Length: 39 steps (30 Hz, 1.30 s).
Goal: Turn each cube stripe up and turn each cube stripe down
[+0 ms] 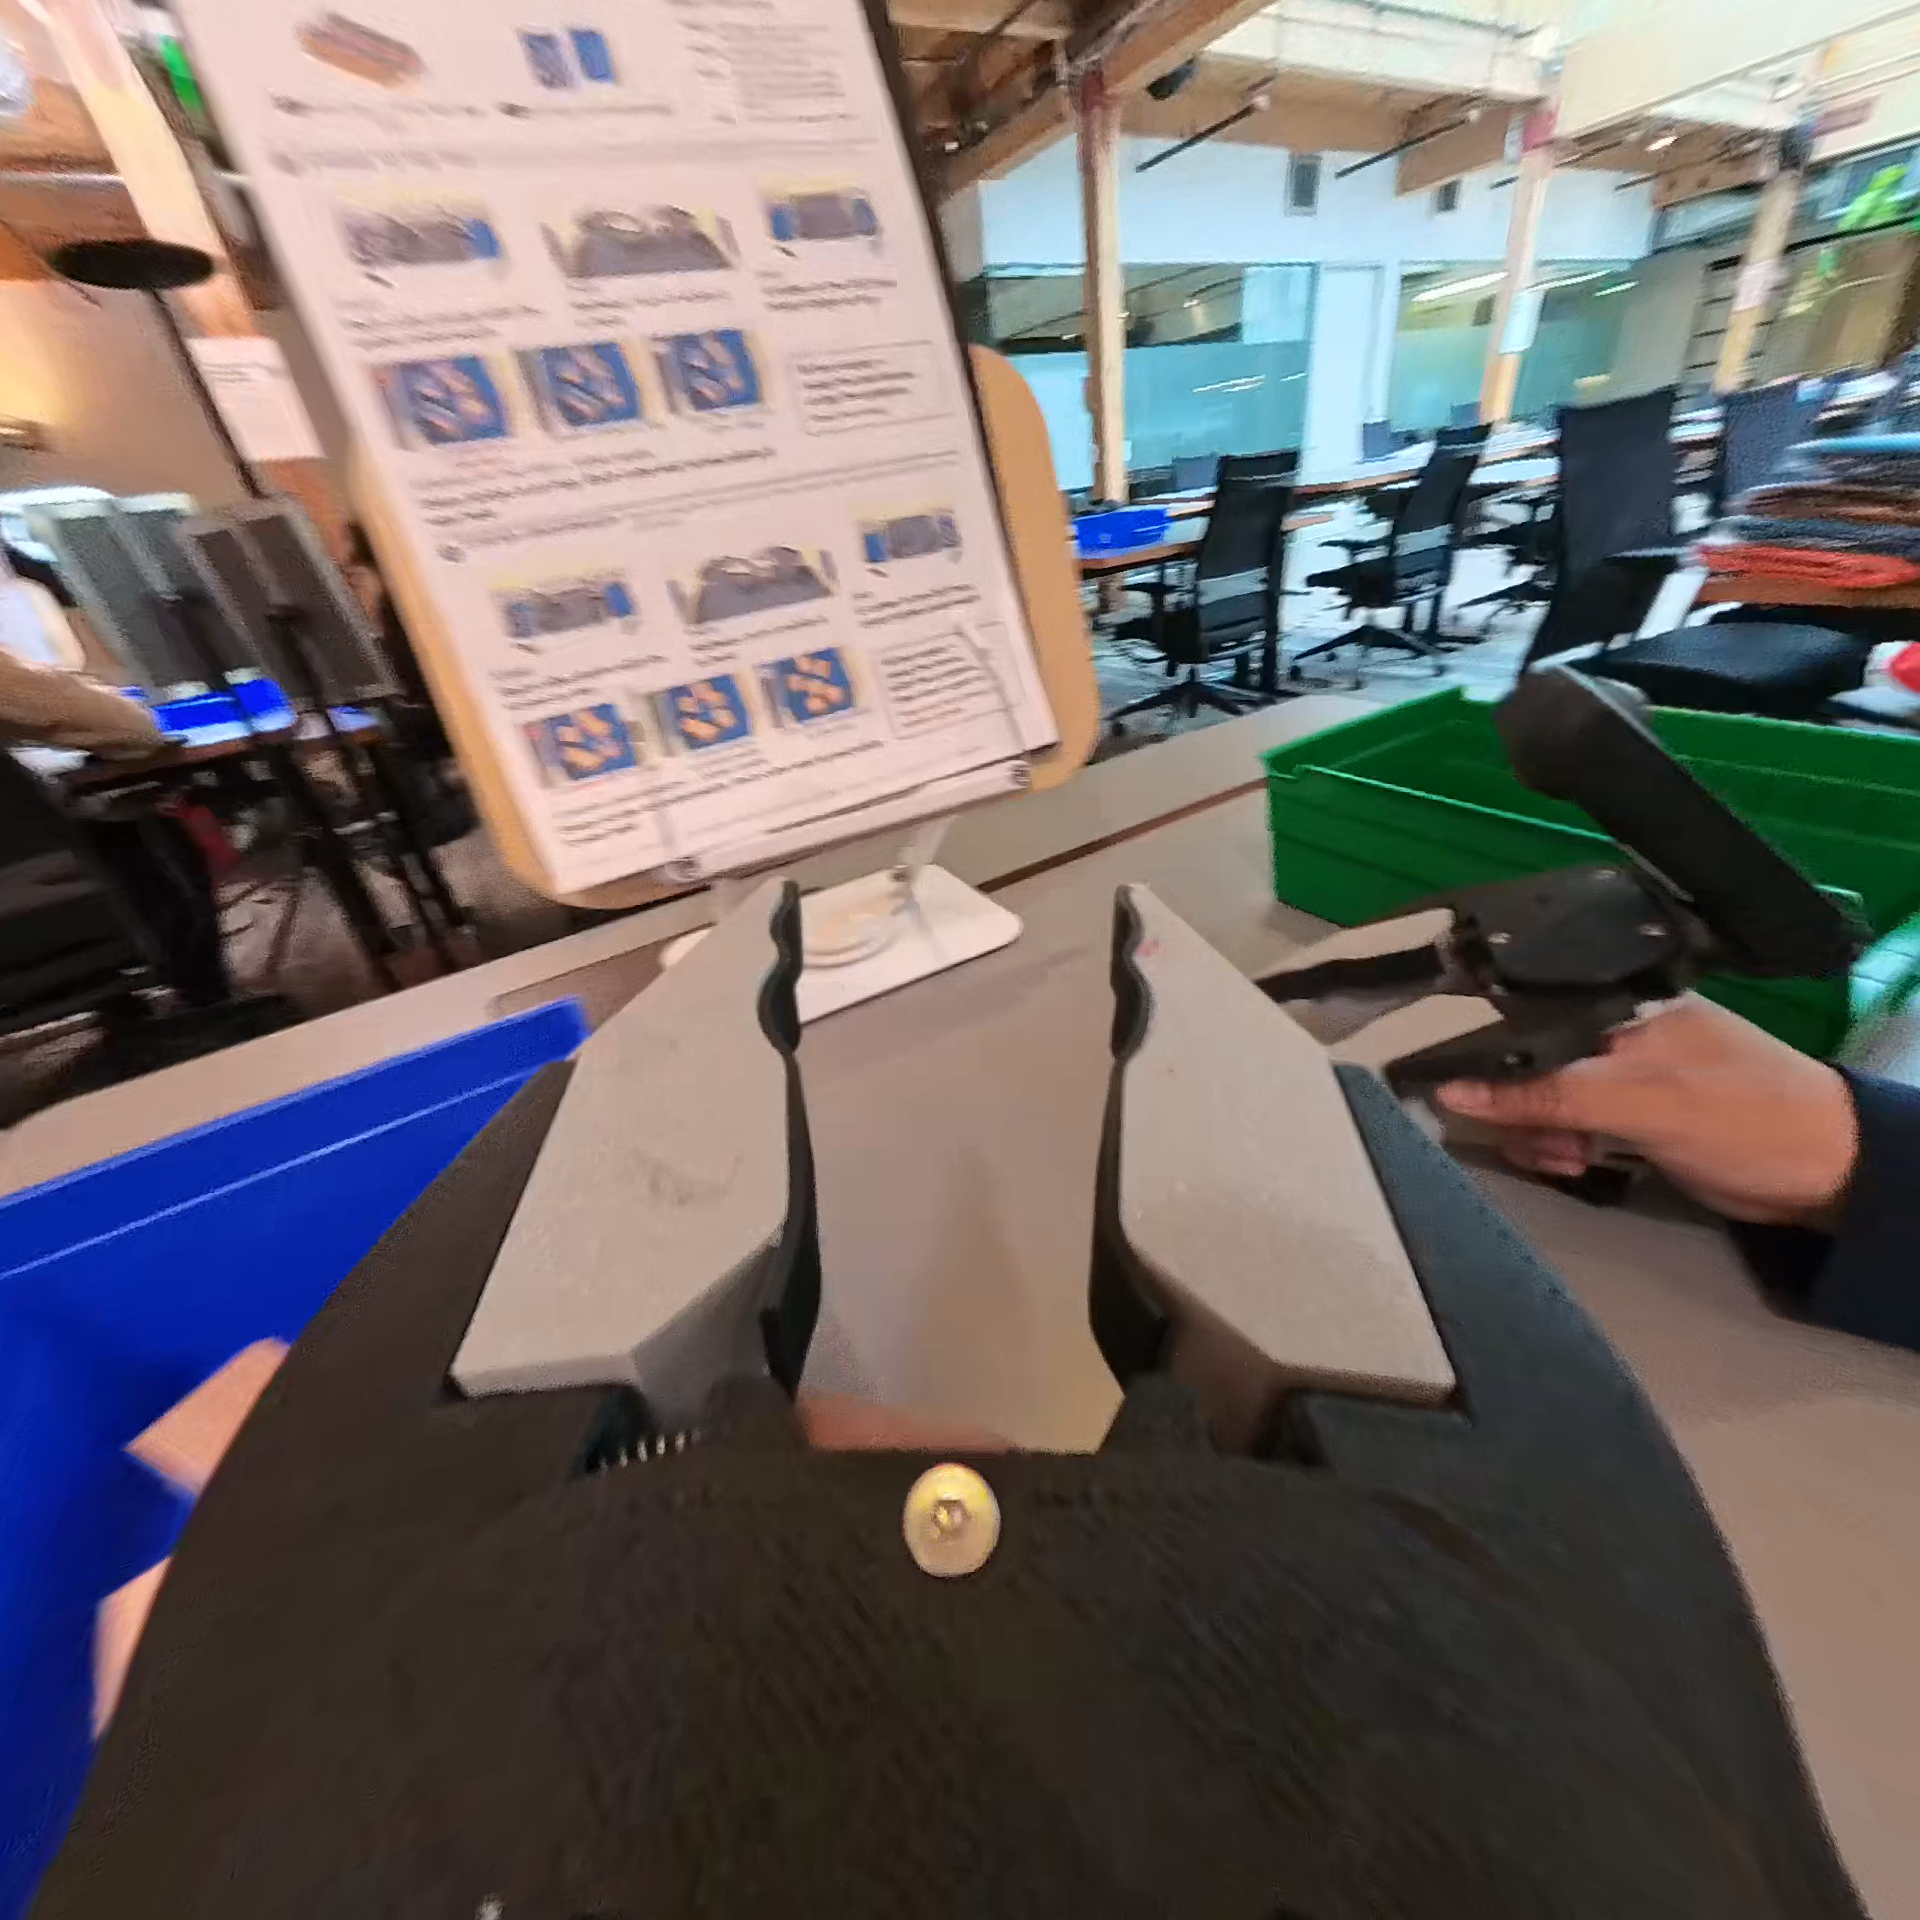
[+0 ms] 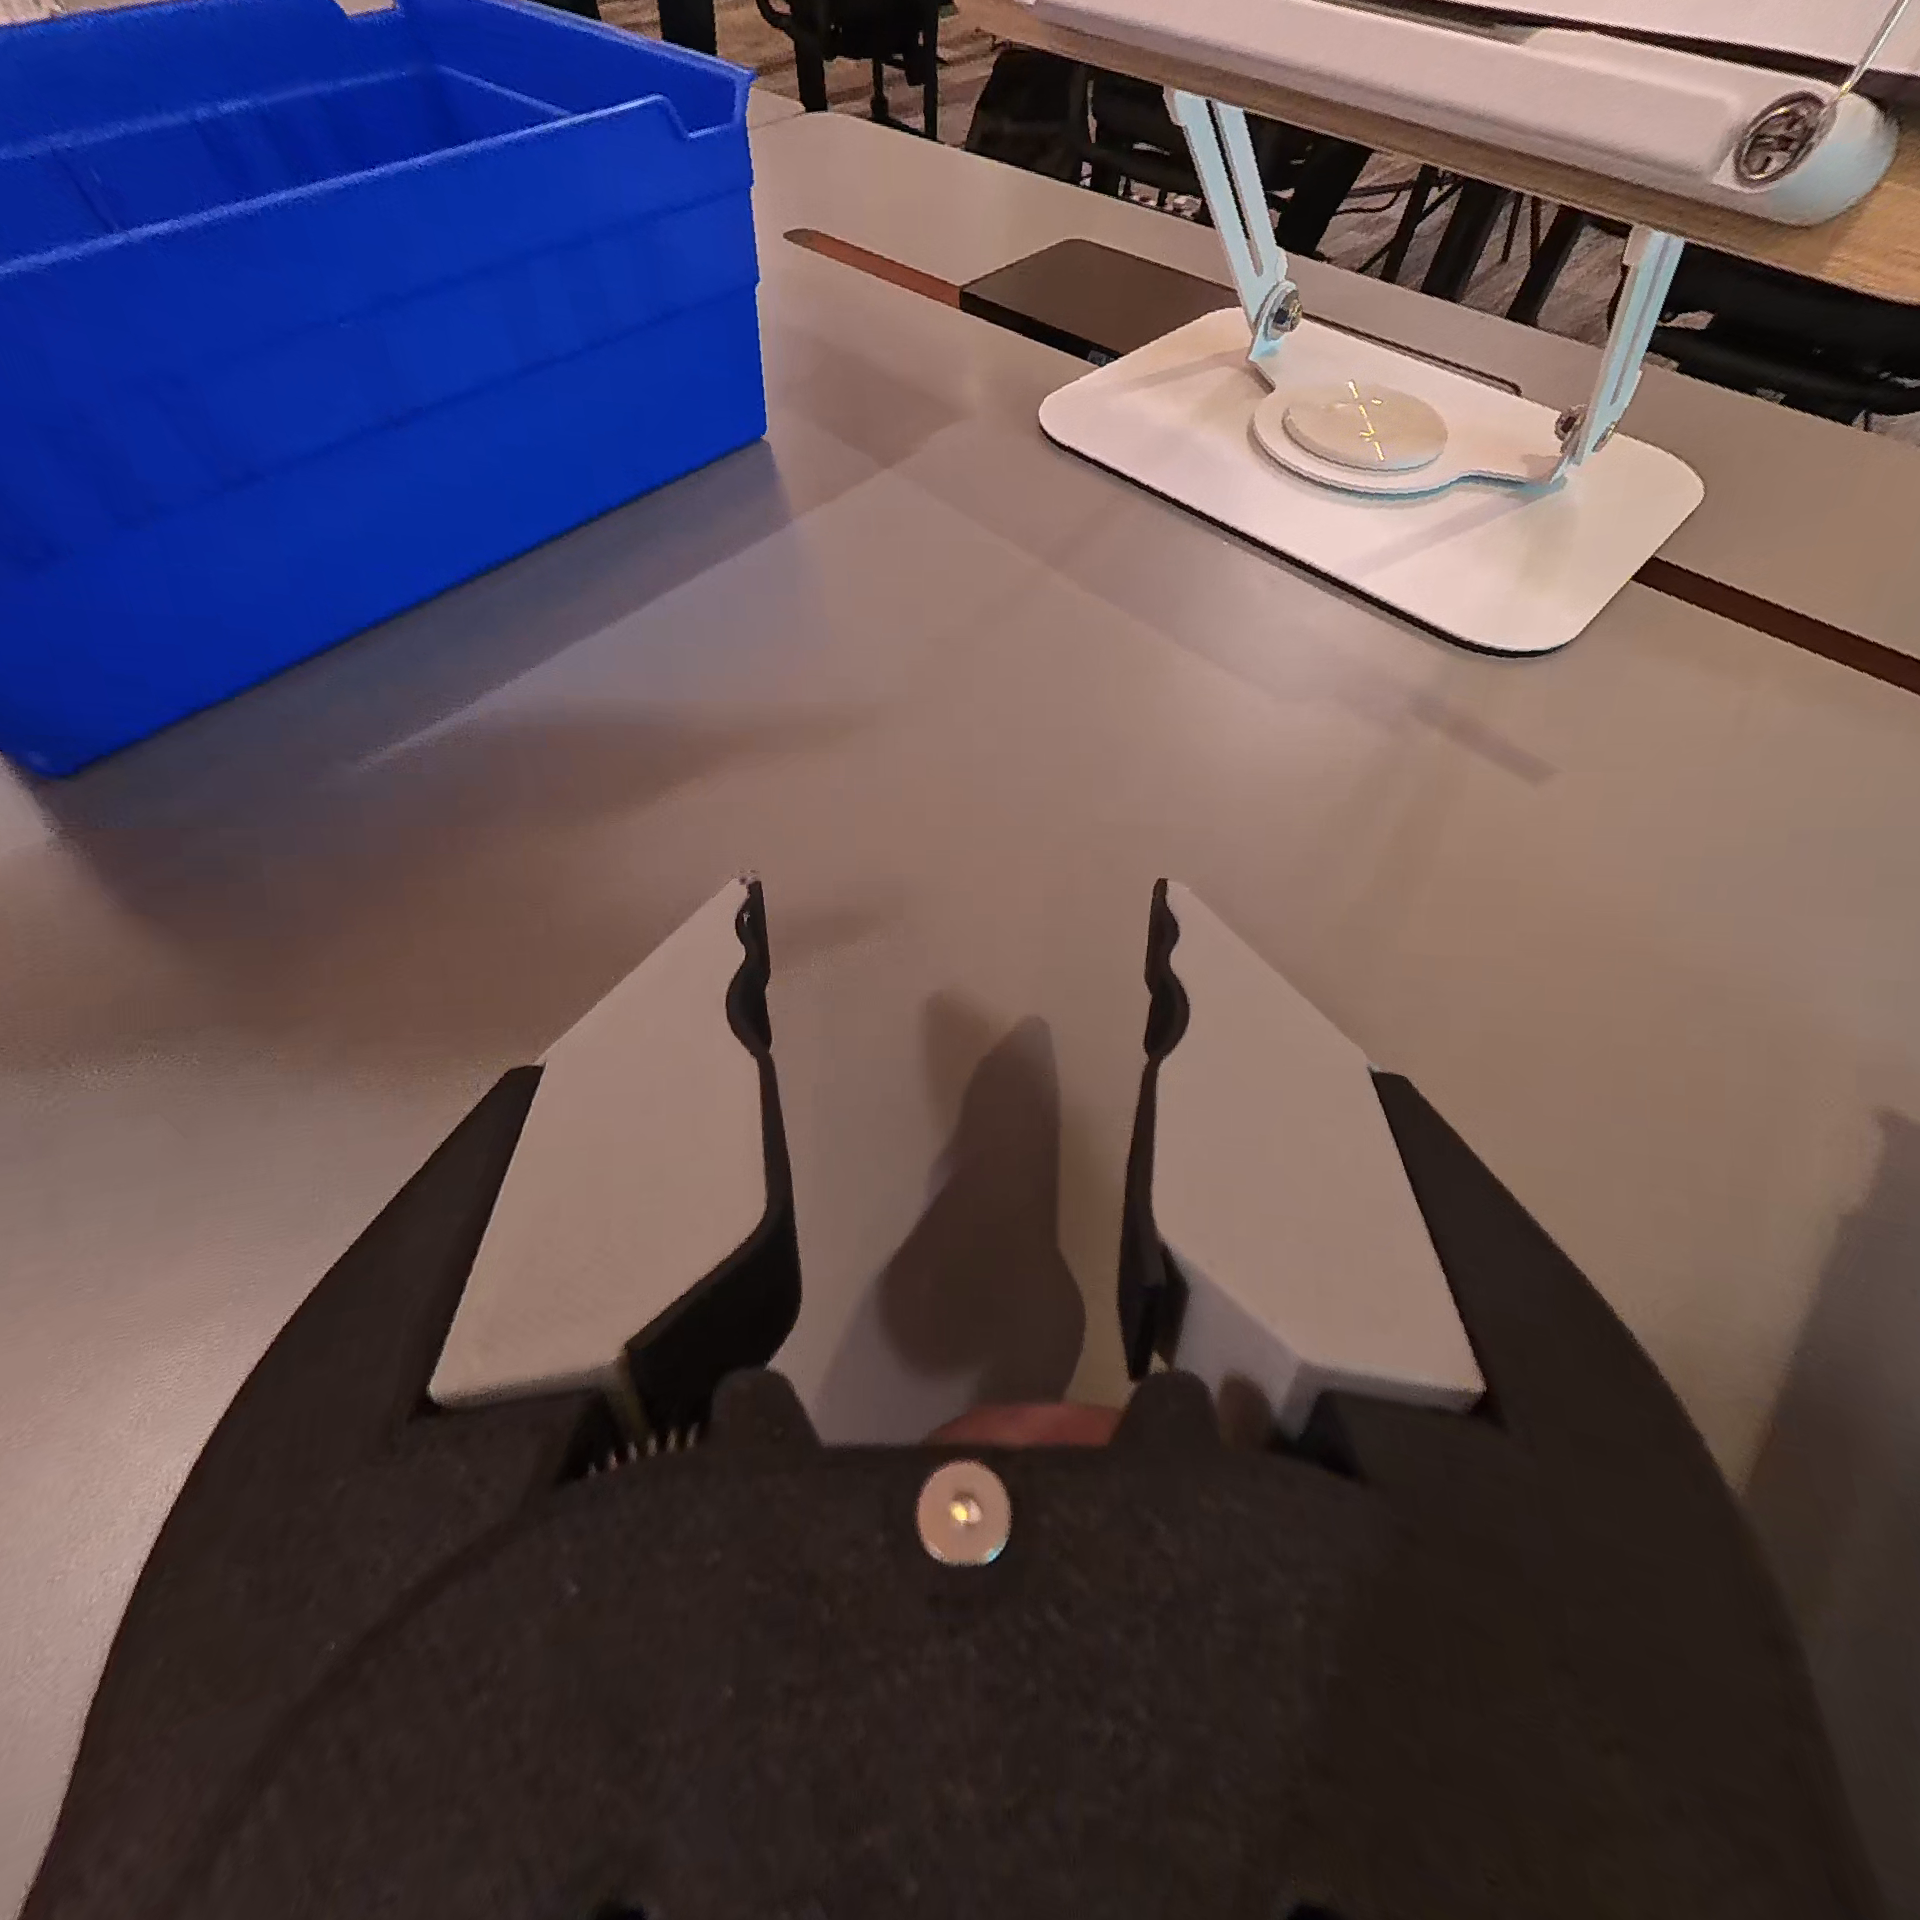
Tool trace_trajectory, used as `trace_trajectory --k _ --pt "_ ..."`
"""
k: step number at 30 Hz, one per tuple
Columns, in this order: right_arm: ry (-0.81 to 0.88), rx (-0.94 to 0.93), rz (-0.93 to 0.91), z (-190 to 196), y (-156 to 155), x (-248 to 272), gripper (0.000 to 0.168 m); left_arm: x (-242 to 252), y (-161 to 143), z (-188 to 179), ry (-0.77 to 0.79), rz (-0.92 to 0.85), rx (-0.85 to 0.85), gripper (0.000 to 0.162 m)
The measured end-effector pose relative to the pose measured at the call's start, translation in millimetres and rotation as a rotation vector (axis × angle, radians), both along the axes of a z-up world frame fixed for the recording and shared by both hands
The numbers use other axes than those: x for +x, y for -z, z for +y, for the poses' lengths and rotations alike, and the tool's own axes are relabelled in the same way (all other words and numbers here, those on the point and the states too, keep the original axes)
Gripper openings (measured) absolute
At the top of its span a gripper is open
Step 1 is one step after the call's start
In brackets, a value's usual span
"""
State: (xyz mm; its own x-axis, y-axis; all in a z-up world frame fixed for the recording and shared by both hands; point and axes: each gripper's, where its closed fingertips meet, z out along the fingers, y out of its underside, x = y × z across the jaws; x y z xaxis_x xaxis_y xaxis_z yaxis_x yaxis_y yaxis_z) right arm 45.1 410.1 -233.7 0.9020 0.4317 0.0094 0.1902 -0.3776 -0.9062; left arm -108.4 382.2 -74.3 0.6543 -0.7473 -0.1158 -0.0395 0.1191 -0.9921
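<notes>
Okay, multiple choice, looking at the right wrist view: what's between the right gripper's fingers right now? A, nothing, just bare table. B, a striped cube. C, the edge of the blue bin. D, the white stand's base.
A: the right gripper is open over bare grey table, with the blue bin off to the left and the white stand's base farther ahead.

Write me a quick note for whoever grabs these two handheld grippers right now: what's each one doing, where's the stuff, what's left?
Left gripper: open, empty, raised over the grey table.
Right gripper: open, empty, low over the same table; a hand holds it.
Blue plastic bin sits to the left, green plastic bin to the right, white stand with an instruction sheet straight ahead.
No striped cubes show in either view; the visible part of the blue bin looks empty.
Done: nothing evident. Left: find the cubes, then every flip.
</notes>
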Motion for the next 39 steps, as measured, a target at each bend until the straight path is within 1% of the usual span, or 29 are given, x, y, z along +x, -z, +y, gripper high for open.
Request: trace_trajectory --k 2,3,5,9,10,12,13,15,17,19,21,22,24,27,29,33,34,35,36,39 --pt "-0.006 -0.002 -0.003 0 0 -1 0.070 -27 -7 11 -0.078 0.035 -0.004 0.058" --pt "-0.006 -0.003 -0.006 0 1 -2 0.070 -41 -3 20 -0.120 0.070 -0.025 0.059" --pt "-0.008 -0.003 -0.010 -1 1 -2 0.070 -70 15 41 -0.201 0.141 -0.102 0.063" --pt "-0.010 -0.003 -0.013 -1 1 -4 0.069 -117 53 71 -0.300 0.224 -0.259 0.065" --pt "-0.011 -0.003 -0.015 -1 1 -4 0.069 -127 61 77 -0.327 0.244 -0.284 0.064" --pt "-0.012 -0.002 -0.018 -2 1 -5 0.068 -143 77 85 -0.378 0.298 -0.350 0.049" --pt "-0.011 -0.001 -0.020 -2 1 -5 0.068 -148 84 87 -0.393 0.329 -0.382 0.051" --pt "-0.008 -0.001 -0.021 -2 1 -5 0.068 -154 95 91 -0.412 0.376 -0.425 0.054" --pt "-0.005 0.000 -0.016 -1 1 -4 0.068 -159 103 95 -0.423 0.411 -0.469 0.061" --pt "-0.002 -0.002 -0.010 -1 1 -3 0.068 -169 108 102 -0.471 0.445 -0.511 0.056" --pt "-0.002 -0.002 -0.007 -1 0 -3 0.068 -177 113 106 -0.504 0.462 -0.546 0.056" --pt "-0.003 -0.001 -0.008 -1 0 -3 0.068 -176 117 106 -0.489 0.465 -0.571 0.056" --pt "-0.005 0.001 -0.015 -1 0 -4 0.067 -174 126 105 -0.466 0.483 -0.612 0.063" --pt "-0.008 0.004 -0.030 -2 1 -5 0.067 -183 139 109 -0.509 0.545 -0.646 0.062" --pt "-0.011 0.006 -0.037 -2 1 -6 0.067 -188 149 109 -0.527 0.571 -0.694 0.057" --pt "-0.017 0.007 -0.045 -3 1 -8 0.067 -184 159 101 -0.483 0.590 -0.754 0.058" --pt "-0.018 0.007 -0.045 -3 1 -8 0.067 -184 162 99 -0.478 0.604 -0.762 0.062" --pt "-0.019 0.006 -0.046 -3 1 -8 0.067 -185 164 97 -0.474 0.616 -0.769 0.071" --pt "-0.020 0.006 -0.046 -3 1 -8 0.067 -185 167 97 -0.474 0.624 -0.776 0.073" --pt "-0.022 0.007 -0.049 -3 1 -9 0.067 -186 179 96 -0.468 0.632 -0.813 0.072"
